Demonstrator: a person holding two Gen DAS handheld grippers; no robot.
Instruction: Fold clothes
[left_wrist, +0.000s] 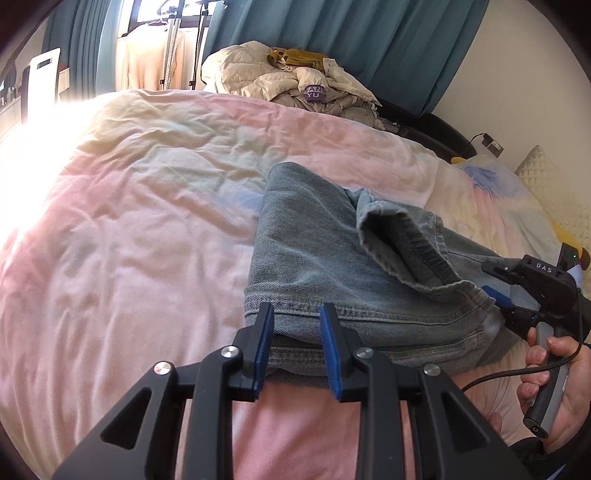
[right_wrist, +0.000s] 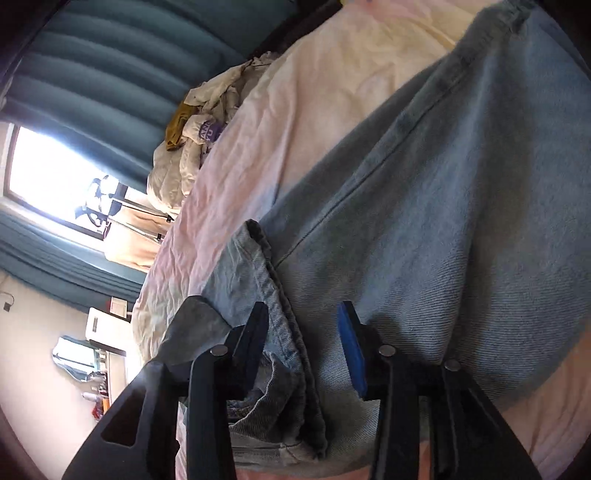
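Note:
A pair of light blue jeans (left_wrist: 314, 251) lies folded on the pink bedsheet (left_wrist: 129, 240), with a hem flap turned up on top. My left gripper (left_wrist: 297, 314) is open, its jaws set around the near folded edge of the jeans. My right gripper (left_wrist: 496, 284) shows at the right side of the jeans, held by a hand; it is open at the denim's edge. In the right wrist view the right gripper (right_wrist: 303, 314) is open with the jeans (right_wrist: 424, 221) and a folded hem between its jaws.
A heap of cream clothes (left_wrist: 295, 77) lies at the far side of the bed before teal curtains (left_wrist: 369, 33). A waffle-textured pillow (left_wrist: 554, 184) sits at the right. Bright window light washes the left of the bed.

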